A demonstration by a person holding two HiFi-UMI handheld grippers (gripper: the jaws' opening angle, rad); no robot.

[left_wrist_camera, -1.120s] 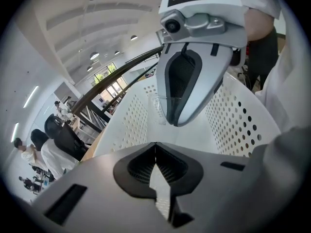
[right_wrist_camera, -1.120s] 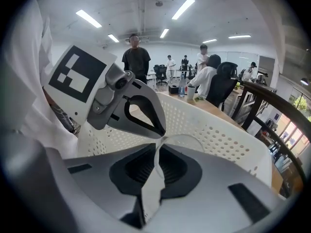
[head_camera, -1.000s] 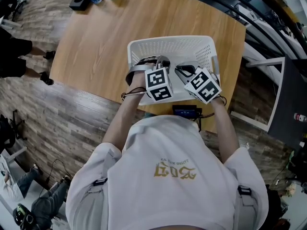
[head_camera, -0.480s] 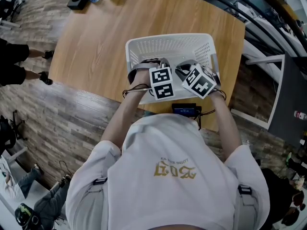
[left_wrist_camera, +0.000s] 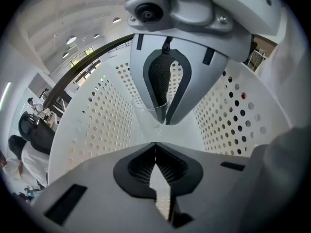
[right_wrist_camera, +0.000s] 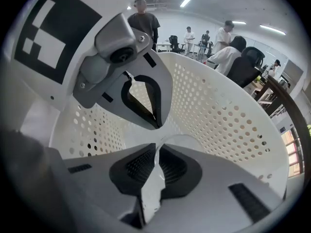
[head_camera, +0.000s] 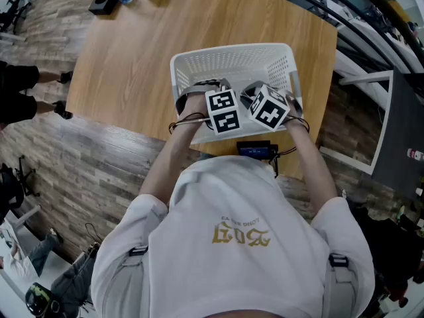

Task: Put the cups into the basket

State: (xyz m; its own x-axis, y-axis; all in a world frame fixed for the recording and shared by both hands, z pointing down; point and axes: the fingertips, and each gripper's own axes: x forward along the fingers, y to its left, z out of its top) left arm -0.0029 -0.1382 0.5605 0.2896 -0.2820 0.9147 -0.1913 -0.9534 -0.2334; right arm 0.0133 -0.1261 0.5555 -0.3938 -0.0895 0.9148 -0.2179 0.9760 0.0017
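1. Down at the left gripper first: fingers parted by a narrow gap, clamping nothing. Straddling the thin wall of a clear cup, upper finger seemingly inside the rim, lower one outside.
2. Over to the right gripper: same story, fingers slightly apart, squeezing nothing. Rim of a second clear cup curving off to the right from that gap.
3. Just past both sets of tips: perforated walls and floor of the white basket. Both cups down inside it, then, each right at its own gripper, side by side.
4. Judging the exit: straight back along each finger line, clear of the cup wall lying in the gap. Any sideways drift likely to hook a rim and tip a light cup.
5. Farther out, under the basket: wooden tabletop, with a small black box at its far corner, well apart from the action.
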